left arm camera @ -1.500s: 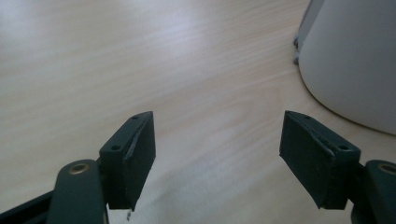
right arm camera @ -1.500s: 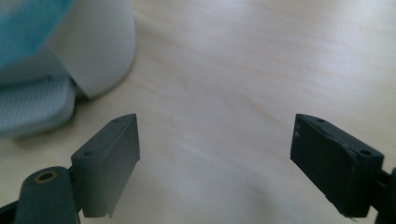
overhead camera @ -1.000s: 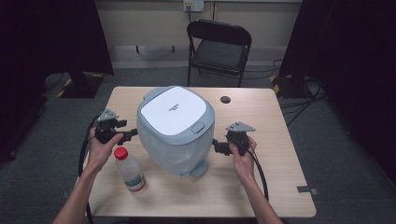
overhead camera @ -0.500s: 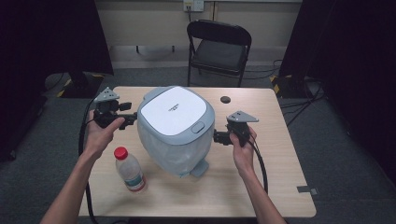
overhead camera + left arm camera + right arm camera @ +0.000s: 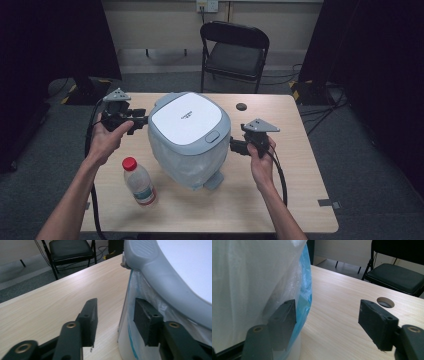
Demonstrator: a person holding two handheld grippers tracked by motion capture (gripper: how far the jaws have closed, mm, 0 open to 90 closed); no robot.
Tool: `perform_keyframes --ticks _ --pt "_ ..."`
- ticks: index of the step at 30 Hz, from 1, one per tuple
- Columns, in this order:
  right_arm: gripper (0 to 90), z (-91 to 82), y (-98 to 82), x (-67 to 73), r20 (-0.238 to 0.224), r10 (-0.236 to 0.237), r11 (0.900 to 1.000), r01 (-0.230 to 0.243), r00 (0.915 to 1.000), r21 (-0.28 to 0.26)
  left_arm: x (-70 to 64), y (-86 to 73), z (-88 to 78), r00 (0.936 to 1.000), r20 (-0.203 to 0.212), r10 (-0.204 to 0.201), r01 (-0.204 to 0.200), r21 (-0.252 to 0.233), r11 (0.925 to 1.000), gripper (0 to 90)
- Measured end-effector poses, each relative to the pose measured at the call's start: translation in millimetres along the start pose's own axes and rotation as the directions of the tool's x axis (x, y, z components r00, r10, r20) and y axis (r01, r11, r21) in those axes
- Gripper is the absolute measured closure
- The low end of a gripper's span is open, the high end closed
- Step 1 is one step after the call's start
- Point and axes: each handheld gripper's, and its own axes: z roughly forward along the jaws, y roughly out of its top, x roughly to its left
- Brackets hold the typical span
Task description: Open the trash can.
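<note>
Bin (image 5: 189, 140) between left claw (image 5: 141, 119), right claw (image 5: 234, 146) (jaws closing, ungripped)

bin (image 5: 189, 135): 1 | bottle (image 5: 138, 181): 1 | chair (image 5: 235, 54): 1 | tools: 2 — left tool (image 5: 141, 120), right tool (image 5: 233, 146)

The bin (image 5: 189, 140) has a smooth matt plastic lid and a thin, crinkly, translucent liner. The table (image 5: 280, 190) is pale wood-grain, faintly glossy.
</note>
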Motion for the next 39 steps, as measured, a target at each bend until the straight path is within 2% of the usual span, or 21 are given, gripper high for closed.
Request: perform_keyframes --ticks 2,5,6,7,8,13,19,24,29,31,32,35,36,37,39 --pt "32.0 -3.8 -0.8 -0.5 0.006 -0.009 1.0 0.009 0.9999 0.0 -4.3 4.9 1.9 0.9998 -0.005 0.022 -0.022 0.019 0.9996 56.9" --pt "32.6 -7.2 -1.9 -1.3 0.011 -0.01 1.0 0.01 0.9999 0.002 -7.0 7.7 3.3 0.9997 0.009 0.023 -0.023 0.019 0.9996 57.4" --pt "32.3 -11.3 -3.6 -2.3 0.019 -0.001 1.0 0.001 0.9998 0.005 -8.3 8.9 3.1 0.9993 0.034 0.013 -0.013 0.012 0.9998 57.1" --pt "32.3 -11.3 -3.6 -2.3 0.019 -0.001 1.0 0.001 0.9998 0.005 -8.3 8.9 3.1 0.9993 0.034 0.013 -0.013 0.012 0.9998 56.6" --pt "33.1 -15.4 -5.4 -2.6 0.028 0.001 1.0 -0.001 0.9996 0.002 -9.3 9.6 3.8 0.9981 0.06 0.01 -0.01 0.0 1.0 56.6" --pt "35.1 -22.1 -6.9 -2.8 0.036 0.006 1.0 -0.006 0.9993 0.012 -14.8 12.3 5.5 0.9978 0.062 0.024 -0.025 0.01 0.9996 57.7" --pt "37.9 -32.4 -8.8 -3.9 0.057 0.01 1.0 -0.011 0.9983 0.016 -22.2 22.1 15.0 0.9954 0.07 0.066 -0.069 0.048 0.9965 60.9" --pt "37.5 -44.5 -15.8 -10.2 0.063 0.041 0.999 -0.041 0.9972 0.007 -28.9 28.2 21.2 0.9922 0.103 0.069 -0.075 0.049 0.996 62.6" --pt "38.3 -50.8 -16.6 -10.2 0.071 0.03 0.999 -0.031 0.997 0.018 -34.7 32.4 20.8 0.9893 0.113 0.093 -0.102 0.076 0.9919 61.9" --pt "36.7 -51.2 -16.0 -11.0 0.074 0.03 0.999 -0.032 0.9968 0.024 -34.0 32.5 21.7 0.9899 0.107 0.093 -0.103 0.089 0.9907 59.0" --pt "36.8 -50.6 -15.9 -10.8 0.075 0.033 0.999 -0.035 0.9966 0.024 -32.6 30.6 23.9 0.9922 0.091 0.085 -0.094 0.102 0.9903 58.9" --pt "36.1 -49.9 -16.3 -10.5 0.077 0.034 0.999 -0.036 0.9965 0.019 -29.2 27.9 24.1 0.9932 0.097 0.064 -0.072 0.089 0.9934 55.0" --pt "32.1 -49.6 -17.4 -11.6 0.077 0.038 0.999 -0.039 0.9963 0.013 -25.3 26.5 21.8 0.9949 0.091 0.042 -0.051 0.097 0.994 45.6" --pt "32.1 -49.6 -17.4 -11.6 0.077 0.038 0.999 -0.039 0.9963 0.013 -25.3 26.5 21.8 0.9949 0.091 0.042 -0.051 0.097 0.994 45.2" --pt "23.1 -48.6 -19.5 -15.8 0.075 0.039 0.999 -0.04 0.9964 0.016 -24.4 25.4 15.2 0.9977 0.063 0.026 -0.032 0.09 0.9954 45.6"
